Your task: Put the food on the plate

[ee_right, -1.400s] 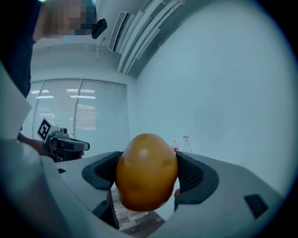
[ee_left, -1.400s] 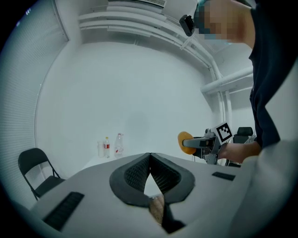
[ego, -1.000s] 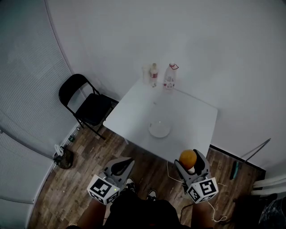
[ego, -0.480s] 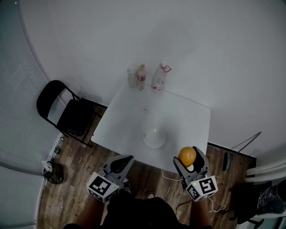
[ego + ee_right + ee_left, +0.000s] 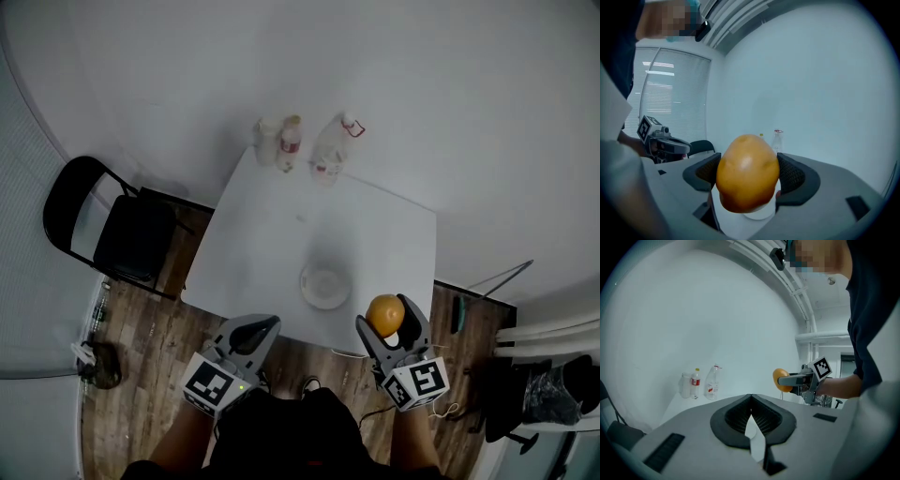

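Observation:
An orange, egg-shaped piece of food (image 5: 385,314) sits clamped between the jaws of my right gripper (image 5: 388,323), held in the air off the near right corner of the white table (image 5: 375,244). The same food (image 5: 747,172) fills the middle of the right gripper view, and shows as a small orange shape (image 5: 780,379) in the left gripper view. A small white plate (image 5: 324,286) lies on the table near its front edge, left of the food. My left gripper (image 5: 260,327) hangs below the table's near edge, jaws closed together with nothing between them.
Two plastic bottles (image 5: 328,155) (image 5: 289,142) and a clear jar (image 5: 264,141) stand at the table's far edge against the wall. A black folding chair (image 5: 112,234) stands left of the table. A wooden floor (image 5: 141,356) lies below, with dark items at the right (image 5: 534,394).
The view has shifted so the table and plate sit closer beneath me. The right gripper with the food has come nearer the table's front right corner; the left gripper stays low.

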The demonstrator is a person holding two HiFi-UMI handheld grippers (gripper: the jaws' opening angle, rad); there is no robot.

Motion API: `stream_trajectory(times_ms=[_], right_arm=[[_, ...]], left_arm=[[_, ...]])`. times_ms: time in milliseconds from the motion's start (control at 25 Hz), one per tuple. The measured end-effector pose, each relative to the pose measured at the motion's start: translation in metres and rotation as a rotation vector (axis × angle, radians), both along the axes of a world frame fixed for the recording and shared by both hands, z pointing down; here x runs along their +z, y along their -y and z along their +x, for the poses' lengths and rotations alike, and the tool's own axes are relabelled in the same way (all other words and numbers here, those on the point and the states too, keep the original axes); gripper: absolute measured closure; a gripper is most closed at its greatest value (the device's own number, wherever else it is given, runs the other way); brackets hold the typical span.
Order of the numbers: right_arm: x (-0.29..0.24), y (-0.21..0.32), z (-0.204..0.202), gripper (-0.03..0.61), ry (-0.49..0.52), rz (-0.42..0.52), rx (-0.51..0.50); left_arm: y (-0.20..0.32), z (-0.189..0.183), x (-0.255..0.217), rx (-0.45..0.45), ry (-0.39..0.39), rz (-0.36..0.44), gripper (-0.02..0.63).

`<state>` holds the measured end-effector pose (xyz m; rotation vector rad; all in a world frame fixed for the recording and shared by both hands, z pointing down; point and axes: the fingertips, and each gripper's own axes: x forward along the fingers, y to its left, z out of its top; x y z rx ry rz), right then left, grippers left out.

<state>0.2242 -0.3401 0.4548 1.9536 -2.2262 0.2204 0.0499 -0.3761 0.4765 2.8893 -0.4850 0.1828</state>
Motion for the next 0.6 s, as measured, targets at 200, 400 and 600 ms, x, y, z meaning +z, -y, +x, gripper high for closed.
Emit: stream_trajectory(times_ms=[200, 400, 600], right_arm=[[0.041, 0.040, 0.001, 0.190, 0.047, -0.066, -0.012], [0.105, 0.078, 0.010, 0.190, 0.027, -0.180, -0.052], [0.178, 0.105, 0.014, 0.190, 0.003, -0.330, -0.084]], left_arm=[[0.016, -0.005, 0.007, -0.048, 0.007, -0.051, 0.594], [0.017, -0.004, 0.016, -0.102, 0.035, -0.069, 0.594], [0.015, -0.010, 0.027, -0.163, 0.054, -0.071, 0.594]])
